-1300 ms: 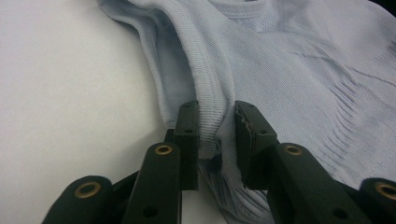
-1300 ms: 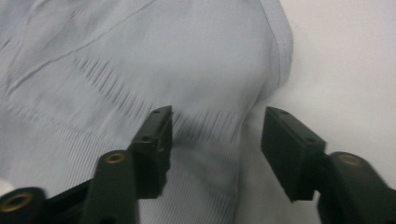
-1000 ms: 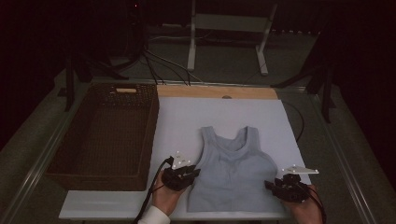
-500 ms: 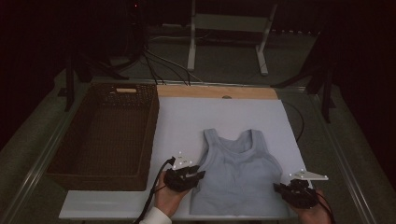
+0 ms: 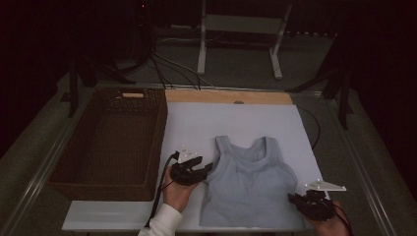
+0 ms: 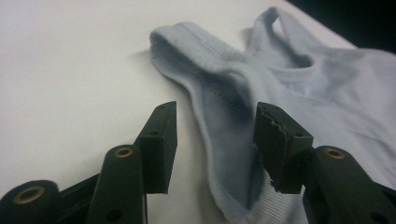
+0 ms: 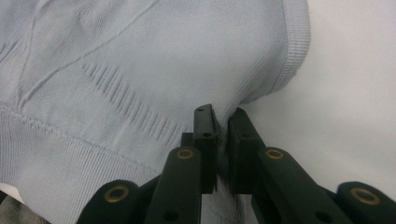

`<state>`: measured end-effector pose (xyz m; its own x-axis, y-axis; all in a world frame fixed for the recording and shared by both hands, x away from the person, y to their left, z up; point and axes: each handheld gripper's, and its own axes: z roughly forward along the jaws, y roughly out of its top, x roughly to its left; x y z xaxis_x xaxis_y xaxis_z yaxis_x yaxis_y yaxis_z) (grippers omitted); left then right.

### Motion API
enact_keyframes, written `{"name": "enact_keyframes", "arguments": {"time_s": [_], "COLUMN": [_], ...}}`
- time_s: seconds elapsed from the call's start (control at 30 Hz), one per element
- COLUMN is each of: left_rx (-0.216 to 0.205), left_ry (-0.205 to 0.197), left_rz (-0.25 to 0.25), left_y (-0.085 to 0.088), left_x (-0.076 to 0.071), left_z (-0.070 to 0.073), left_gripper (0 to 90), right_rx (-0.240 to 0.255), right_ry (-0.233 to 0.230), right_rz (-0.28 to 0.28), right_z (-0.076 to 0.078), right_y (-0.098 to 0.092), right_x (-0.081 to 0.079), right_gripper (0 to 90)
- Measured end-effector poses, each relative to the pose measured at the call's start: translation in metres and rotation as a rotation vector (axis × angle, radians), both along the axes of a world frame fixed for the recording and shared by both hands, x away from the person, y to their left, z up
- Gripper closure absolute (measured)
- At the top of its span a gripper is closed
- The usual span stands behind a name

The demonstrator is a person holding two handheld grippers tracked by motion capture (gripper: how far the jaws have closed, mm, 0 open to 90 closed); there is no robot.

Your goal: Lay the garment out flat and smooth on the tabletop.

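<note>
While the pale blue tank top point(image 5: 248, 184) lies flat on the white surface point(image 5: 196, 118), straps away from the person and hem toward them, the work in hand looks like smoothing or setting it up for a fold, with the wicker basket point(image 5: 108, 142) standing just beside the surface's left edge as a likely place for it afterwards. The right gripper point(image 5: 311, 205) sits at the garment's near right corner; in the right gripper view its fingers point(image 7: 205, 140) are pressed together on a pinch of ribbed cloth just above the hem. The left gripper point(image 5: 193, 170) rests at the top's left side, below the armhole; its jaws have just been opening, and its fingers point(image 6: 161, 144) stand spread with the folded side edge between them, not squeezed. Next, I judge, the left side needs a fresh hold, probably nearer the strap or the hem, before anything is lifted or folded.
</note>
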<state>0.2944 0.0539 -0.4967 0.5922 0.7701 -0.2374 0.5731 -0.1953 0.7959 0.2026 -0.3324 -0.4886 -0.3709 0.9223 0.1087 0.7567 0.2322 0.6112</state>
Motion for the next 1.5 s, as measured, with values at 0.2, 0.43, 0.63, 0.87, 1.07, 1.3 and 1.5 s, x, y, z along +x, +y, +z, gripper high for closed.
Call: {"name": "enact_keyframes", "arguments": {"time_s": [0.2,0.43,0.63,0.87,1.07,1.3,1.5], "left_rx": [0.015,0.041,0.057,0.092,0.106,0.120,0.041], "left_ry": [0.030,0.066,0.092,0.123,0.100,0.119,0.087], "left_rz": [-0.016,-0.033,-0.051,-0.072,-0.036,-0.030,-0.045], "left_y": [-0.008,-0.014,-0.019,-0.022,-0.010,0.002,0.003], "left_x": [0.006,0.012,0.014,0.014,0.011,0.010,0.006], "left_z": [-0.010,-0.021,-0.027,-0.030,-0.025,-0.027,-0.018], "left_gripper": [49.2,50.8,55.0,84.8,88.8,88.8,68.2], "right_rx": [-0.001,0.002,0.004,0.006,0.010,0.024,0.026], "right_ry": [-0.003,-0.007,-0.009,-0.011,-0.008,-0.003,0.002], "right_rz": [0.001,0.005,0.009,0.016,0.025,0.050,0.054], "right_z": [0.000,0.001,0.001,0.002,0.003,0.002,0.002], "right_y": [0.000,0.001,0.001,0.002,0.002,0.006,0.007], "right_x": [-0.001,-0.001,-0.002,-0.003,-0.007,-0.011,-0.010], "right_gripper": [84.3,84.2,84.2,84.2,84.2,84.2,79.6]}}
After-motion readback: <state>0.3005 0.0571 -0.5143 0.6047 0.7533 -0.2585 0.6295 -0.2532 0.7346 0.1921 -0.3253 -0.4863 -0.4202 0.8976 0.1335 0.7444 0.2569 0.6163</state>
